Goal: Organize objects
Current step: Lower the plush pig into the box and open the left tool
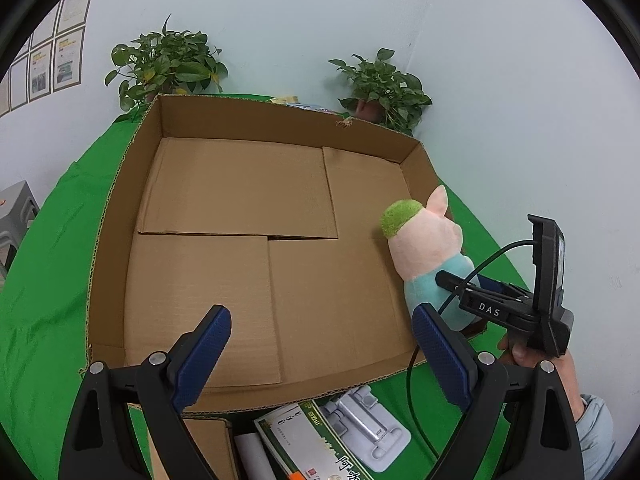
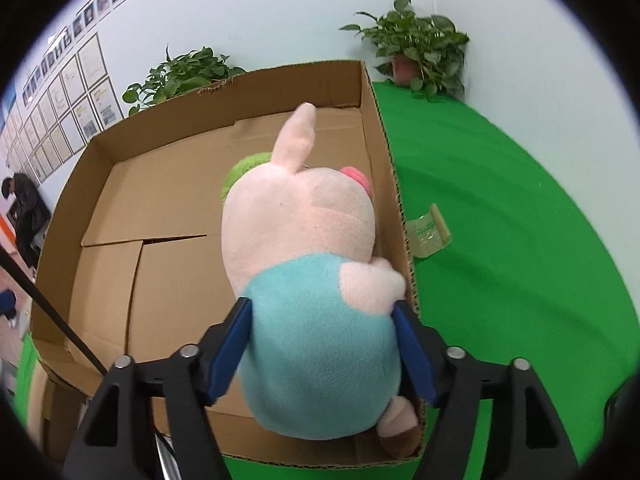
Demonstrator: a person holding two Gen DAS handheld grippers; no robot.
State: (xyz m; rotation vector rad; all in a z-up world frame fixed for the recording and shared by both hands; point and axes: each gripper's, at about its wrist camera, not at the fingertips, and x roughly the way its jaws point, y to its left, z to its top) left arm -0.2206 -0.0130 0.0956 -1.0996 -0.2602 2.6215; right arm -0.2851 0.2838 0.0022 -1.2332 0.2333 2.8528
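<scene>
Left claw (image 1: 322,354) gapes wide, tilted downward; right claw (image 2: 322,344) clasps the plush pig (image 2: 304,248).

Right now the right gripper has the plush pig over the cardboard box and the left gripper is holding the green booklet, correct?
Half right. The right gripper does have the plush pig over the cardboard box. The left gripper holds nothing: its jaws stand open and bare, and the green booklet lies on the table below. The left wrist view shows it.

Bright, even light; fisheye-warped edges
</scene>
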